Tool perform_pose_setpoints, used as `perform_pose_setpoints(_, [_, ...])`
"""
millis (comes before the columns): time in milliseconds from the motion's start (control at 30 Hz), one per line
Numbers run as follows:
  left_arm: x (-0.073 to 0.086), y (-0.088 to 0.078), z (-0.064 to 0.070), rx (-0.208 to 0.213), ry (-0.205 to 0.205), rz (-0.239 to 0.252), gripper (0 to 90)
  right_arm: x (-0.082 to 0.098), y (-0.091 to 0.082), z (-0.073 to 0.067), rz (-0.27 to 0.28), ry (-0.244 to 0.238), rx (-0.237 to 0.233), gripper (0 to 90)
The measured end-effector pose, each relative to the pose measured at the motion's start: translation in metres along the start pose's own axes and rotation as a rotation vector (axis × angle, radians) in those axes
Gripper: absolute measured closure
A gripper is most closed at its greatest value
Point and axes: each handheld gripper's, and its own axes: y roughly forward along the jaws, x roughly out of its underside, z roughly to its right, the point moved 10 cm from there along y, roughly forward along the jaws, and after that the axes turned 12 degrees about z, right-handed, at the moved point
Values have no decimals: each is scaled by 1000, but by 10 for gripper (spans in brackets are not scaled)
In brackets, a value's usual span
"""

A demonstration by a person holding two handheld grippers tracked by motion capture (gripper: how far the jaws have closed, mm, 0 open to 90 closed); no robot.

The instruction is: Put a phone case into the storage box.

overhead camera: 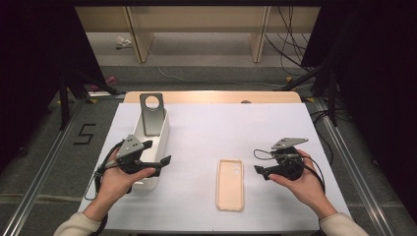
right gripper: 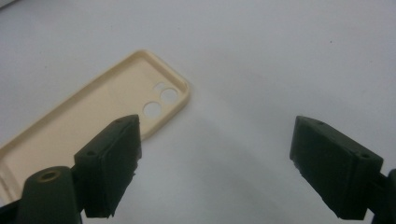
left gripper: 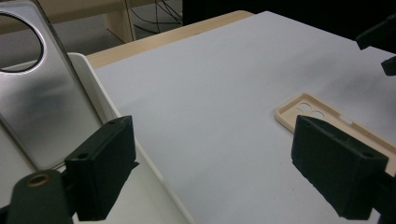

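**Case set down, right hand free**

The beige case (overhead camera: 230,185) lies flat on the table (overhead camera: 206,132), mid-front. The right gripper (overhead camera: 259,170), just beside it, gapes empty; the left gripper (overhead camera: 164,163) hangs released over the bin (overhead camera: 163,129). Judged next: reach for the grey case (overhead camera: 151,114)

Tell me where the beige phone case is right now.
In the high view, the beige phone case lies flat on the white table, right of centre, just left of the right gripper.

A beige rubbery phone case (overhead camera: 230,185) lies flat, open side up, on the white table sheet (overhead camera: 221,128), between two hand-held black grippers. The right gripper (overhead camera: 261,170) hovers just beside it, jaws apart and empty. The left gripper (overhead camera: 164,164) hangs over a white rectangular bin (overhead camera: 163,132) holding an upright grey metal plate with a round hole (overhead camera: 151,114).
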Motion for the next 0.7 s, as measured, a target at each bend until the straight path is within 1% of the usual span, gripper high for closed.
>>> perform_pose_setpoints(67, [1, 0, 1, 2, 2, -1, 136, 1, -4, -1, 3, 2, 1, 171])
perform_pose_setpoints(133, [2, 1, 1, 3, 4, -4, 136, 0, -7, -1, 23, 3, 5, 168])
perform_pose_setpoints(300, [1, 1, 2, 5, 8, -3, 136, -1, -9, -2, 36, 8, 12, 168])
perform_pose_setpoints(533, [1, 1, 1, 5, 9, 1, 136, -5, -12, 0, 76, 27, 17, 168])
perform_pose_setpoints(700, [0, 0, 2, 4, 11, 3, 136, -6, -14, 0, 89, 33, 19, 168])
